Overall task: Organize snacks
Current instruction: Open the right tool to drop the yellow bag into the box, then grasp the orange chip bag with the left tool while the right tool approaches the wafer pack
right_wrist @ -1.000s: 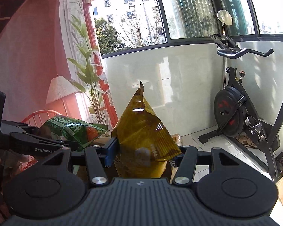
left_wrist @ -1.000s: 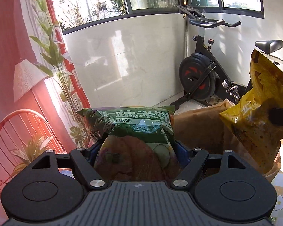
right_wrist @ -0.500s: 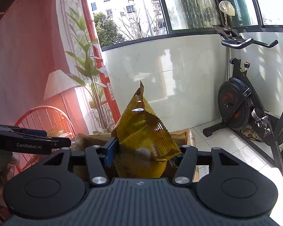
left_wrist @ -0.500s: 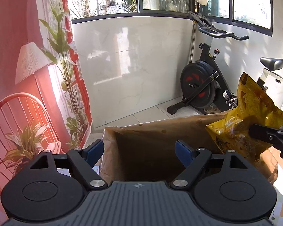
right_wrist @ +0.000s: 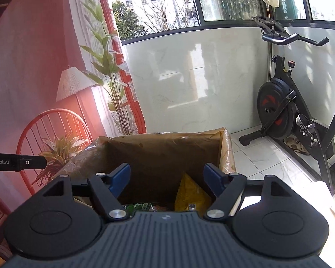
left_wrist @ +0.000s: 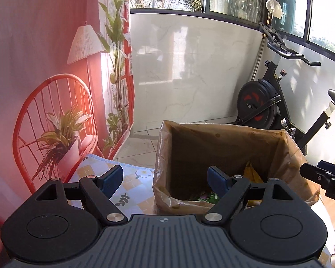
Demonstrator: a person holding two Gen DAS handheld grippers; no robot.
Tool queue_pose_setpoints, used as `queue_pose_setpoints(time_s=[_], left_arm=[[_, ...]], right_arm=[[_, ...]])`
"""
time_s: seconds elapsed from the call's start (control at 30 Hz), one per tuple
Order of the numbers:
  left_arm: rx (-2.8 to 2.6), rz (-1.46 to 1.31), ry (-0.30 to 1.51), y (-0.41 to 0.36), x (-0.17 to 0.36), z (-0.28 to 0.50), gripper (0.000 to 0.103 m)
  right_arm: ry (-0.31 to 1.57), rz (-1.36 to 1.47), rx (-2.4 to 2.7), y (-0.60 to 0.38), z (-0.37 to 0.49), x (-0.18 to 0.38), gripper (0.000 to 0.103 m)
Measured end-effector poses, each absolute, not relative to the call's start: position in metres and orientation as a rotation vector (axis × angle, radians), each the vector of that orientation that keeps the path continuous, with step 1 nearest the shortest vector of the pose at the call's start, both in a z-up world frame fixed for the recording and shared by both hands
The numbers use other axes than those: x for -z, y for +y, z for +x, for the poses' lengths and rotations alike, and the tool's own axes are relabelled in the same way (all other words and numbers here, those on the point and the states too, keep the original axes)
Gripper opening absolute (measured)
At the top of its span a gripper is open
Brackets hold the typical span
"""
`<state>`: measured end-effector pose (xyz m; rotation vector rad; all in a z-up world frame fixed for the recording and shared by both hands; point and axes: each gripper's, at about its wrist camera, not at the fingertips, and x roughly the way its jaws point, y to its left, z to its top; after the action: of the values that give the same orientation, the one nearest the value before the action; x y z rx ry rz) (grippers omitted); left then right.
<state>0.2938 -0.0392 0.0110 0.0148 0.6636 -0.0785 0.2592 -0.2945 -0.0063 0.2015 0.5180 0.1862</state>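
A brown box lined with clear plastic [left_wrist: 223, 138] [right_wrist: 167, 147] stands in front of both grippers. Inside it lie a yellow snack bag [right_wrist: 191, 196] [left_wrist: 252, 174] and a green snack bag [right_wrist: 140, 206] [left_wrist: 208, 195]. My left gripper [left_wrist: 165, 178] is open and empty, above the box's left rim. My right gripper [right_wrist: 167, 175] is open and empty, above the box's opening. The right gripper's finger shows at the right edge of the left wrist view [left_wrist: 321, 175]. The left gripper's finger shows at the left edge of the right wrist view [right_wrist: 17, 162].
The box stands on a tablecloth with a flower pattern [left_wrist: 127, 187]. An exercise bike [right_wrist: 288, 111] stands on the tiled floor at the right. A backdrop with a red chair and plants [left_wrist: 55, 120] hangs at the left. A low white wall with windows is behind.
My left gripper opened and let the green bag drop into the box. My right gripper then opened and let the yellow bag drop in. Both grippers have tilted down a little.
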Motion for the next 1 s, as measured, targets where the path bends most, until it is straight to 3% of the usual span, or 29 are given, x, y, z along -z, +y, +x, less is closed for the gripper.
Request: queue_pose_setpoints(time_s=[0.4,1.0], left_arm=[[0.04,-0.043,0.777,-0.013,0.034,0.218,0.085],[0.074,-0.118,0.946,0.016,0.137,0.161,0.085]], right_arm=[[0.632,0.158,-0.237,-0.283,0.18,0.034,0.08],[0.797,0.141,-0.217,-0.281,0.133,0.111,0.08]])
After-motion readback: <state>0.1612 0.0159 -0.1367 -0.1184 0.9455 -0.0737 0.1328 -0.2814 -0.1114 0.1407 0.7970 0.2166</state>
